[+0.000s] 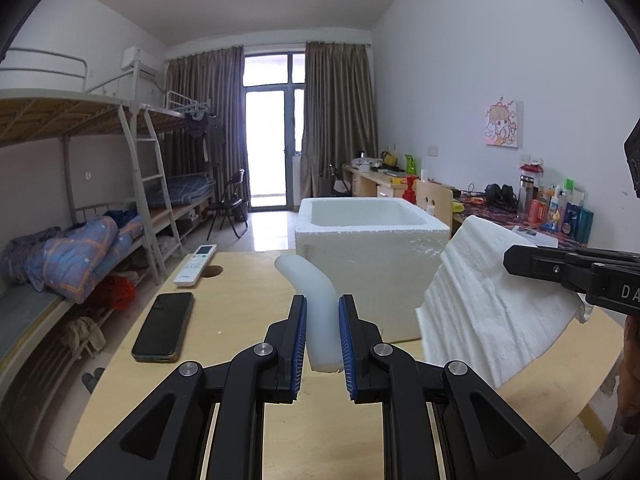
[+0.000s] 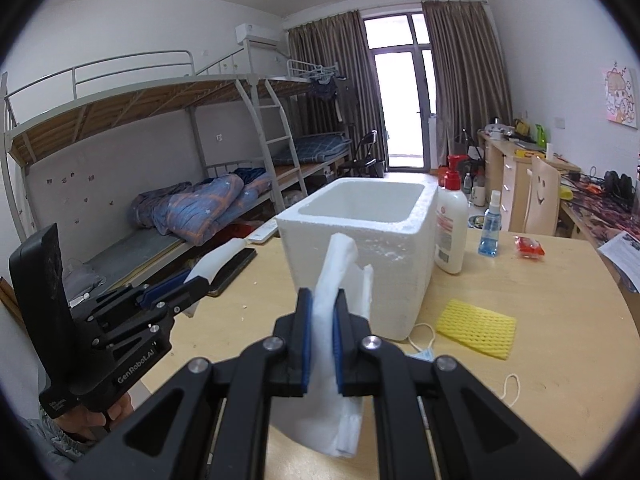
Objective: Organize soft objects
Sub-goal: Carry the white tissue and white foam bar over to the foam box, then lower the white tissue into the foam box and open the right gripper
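My left gripper [image 1: 322, 305] is shut on a bent white foam tube [image 1: 310, 280], held above the wooden table [image 1: 240, 300] in front of the white foam box [image 1: 368, 240]. My right gripper [image 2: 323, 296] is shut on a folded white foam sheet [image 2: 338, 272], held upright before the same box [image 2: 360, 248]. The sheet also shows in the left wrist view [image 1: 488, 304], with the right gripper [image 1: 510, 261] at its right. The left gripper [image 2: 200, 280] with the tube [image 2: 218, 262] shows at the left of the right wrist view.
A phone [image 1: 164, 326] and a remote [image 1: 196, 264] lie at the table's left. A yellow foam net [image 2: 476, 328], a face mask [image 2: 424, 354], a red packet [image 2: 529, 246], a lotion bottle [image 2: 451, 232] and a blue spray bottle [image 2: 490, 232] are right of the box. Bunk beds [image 2: 160, 128] stand left.
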The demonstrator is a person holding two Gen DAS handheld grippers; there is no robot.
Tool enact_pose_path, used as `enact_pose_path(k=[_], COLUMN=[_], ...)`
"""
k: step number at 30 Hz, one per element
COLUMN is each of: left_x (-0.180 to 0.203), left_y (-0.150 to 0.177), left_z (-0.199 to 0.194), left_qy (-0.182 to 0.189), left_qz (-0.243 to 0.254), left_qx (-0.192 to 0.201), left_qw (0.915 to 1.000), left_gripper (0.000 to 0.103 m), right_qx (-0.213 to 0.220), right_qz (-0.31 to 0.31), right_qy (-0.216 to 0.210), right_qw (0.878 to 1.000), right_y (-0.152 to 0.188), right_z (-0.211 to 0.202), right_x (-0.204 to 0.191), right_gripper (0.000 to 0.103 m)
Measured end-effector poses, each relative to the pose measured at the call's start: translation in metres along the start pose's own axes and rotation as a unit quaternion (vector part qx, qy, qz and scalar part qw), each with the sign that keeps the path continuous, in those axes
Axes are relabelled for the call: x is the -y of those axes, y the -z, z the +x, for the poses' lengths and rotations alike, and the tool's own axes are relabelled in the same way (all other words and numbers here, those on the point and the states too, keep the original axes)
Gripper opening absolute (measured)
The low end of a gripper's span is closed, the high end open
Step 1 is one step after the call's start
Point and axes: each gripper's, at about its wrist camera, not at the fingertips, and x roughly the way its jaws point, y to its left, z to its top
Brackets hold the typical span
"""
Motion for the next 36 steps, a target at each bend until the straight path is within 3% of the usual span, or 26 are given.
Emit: enact_pose_path(k=[23, 36], left_x=[0.0, -0.004], left_y=[-0.033, -0.075], left_z=[0.019, 0.039], left_qy=[0.007, 0.022], left_qz=[0.017, 0.019], left_qx=[0.015, 0.014], left_qw=[0.9997, 0.9995], left_gripper=[0.017, 0.017], right_qx=[0.011, 0.022], right_qz=[0.001, -0.015], right_qy=[0.006, 0.012], right_qw=[1.0, 1.0], right_y=[-0.03, -0.063], right_z=[0.004, 0.013], right_x=[0.015, 0.018], right_gripper=[0.012, 0.012])
